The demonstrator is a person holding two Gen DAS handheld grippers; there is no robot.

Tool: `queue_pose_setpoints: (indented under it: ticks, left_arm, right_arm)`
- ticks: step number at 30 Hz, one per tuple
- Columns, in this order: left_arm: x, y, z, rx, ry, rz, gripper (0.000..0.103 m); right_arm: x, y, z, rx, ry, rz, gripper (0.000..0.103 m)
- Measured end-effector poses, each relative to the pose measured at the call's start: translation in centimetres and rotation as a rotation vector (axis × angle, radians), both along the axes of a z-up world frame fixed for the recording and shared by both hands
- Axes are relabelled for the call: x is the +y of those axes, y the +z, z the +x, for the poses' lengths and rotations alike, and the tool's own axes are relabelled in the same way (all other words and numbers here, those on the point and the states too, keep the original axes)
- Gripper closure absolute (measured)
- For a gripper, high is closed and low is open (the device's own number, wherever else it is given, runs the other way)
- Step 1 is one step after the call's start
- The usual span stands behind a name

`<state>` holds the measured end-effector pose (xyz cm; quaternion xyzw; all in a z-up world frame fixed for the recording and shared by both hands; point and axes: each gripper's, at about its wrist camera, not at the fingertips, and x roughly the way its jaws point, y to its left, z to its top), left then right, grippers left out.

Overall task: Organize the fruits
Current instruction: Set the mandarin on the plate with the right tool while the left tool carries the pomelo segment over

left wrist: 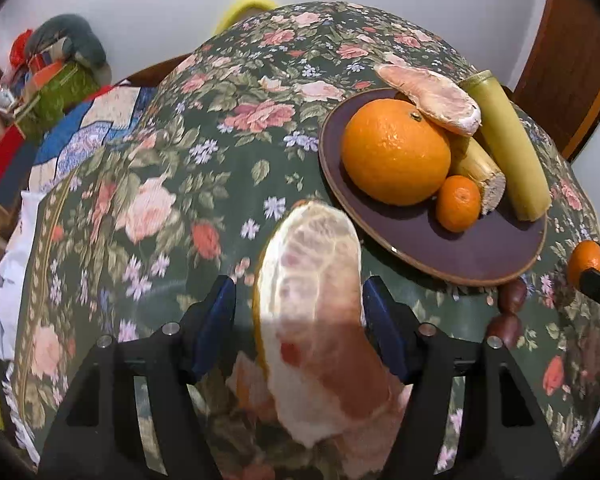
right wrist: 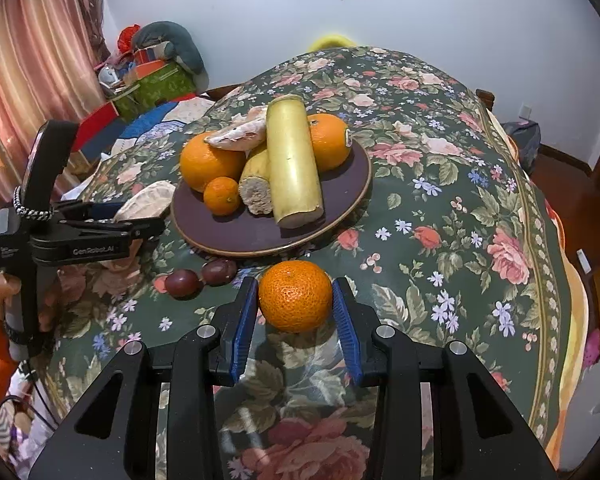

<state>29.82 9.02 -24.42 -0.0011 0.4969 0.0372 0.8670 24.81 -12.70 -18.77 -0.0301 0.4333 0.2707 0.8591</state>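
Note:
A dark purple plate [left wrist: 480,256] [right wrist: 236,236] holds a big orange [left wrist: 396,152] [right wrist: 208,160], a small mandarin [left wrist: 458,203] [right wrist: 221,196], two sugarcane pieces [left wrist: 508,144] [right wrist: 292,160], a pomelo segment [left wrist: 432,92] [right wrist: 240,130] and a second orange [right wrist: 330,140]. My left gripper [left wrist: 300,304] is shut on a peeled pomelo segment [left wrist: 316,320] [right wrist: 146,202], held above the cloth left of the plate. My right gripper [right wrist: 296,300] is shut on a mandarin [right wrist: 295,295] [left wrist: 586,262], just in front of the plate.
Two dark passion fruits [right wrist: 200,276] [left wrist: 508,308] lie on the floral tablecloth [right wrist: 440,208] in front of the plate. Boxes and bags [right wrist: 152,72] are piled at the back left. A wooden door [left wrist: 568,52] stands at the right.

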Motion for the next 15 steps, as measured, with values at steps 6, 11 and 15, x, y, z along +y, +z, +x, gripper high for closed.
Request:
queue_pose_setpoints:
  ticks: [6,11,15]
  left_arm:
    - [-0.5,0.3,-0.5,-0.021,-0.020,0.009,0.053]
    - [-0.9,1.5,-1.8,-0.042,-0.028,-0.040,0.053]
    - [-1.9,3.4,-2.6,-0.096,-0.050,-0.069,0.054]
  right_arm:
    - [-0.1,0.1,0.3,0.000,-0.005,0.008,0.068]
    - [-0.2,0.7,0.3,-0.014,-0.006,0.010,0.068]
    - [-0.2,1.2,0.5,-0.024,-0.011,0.011,0.068]
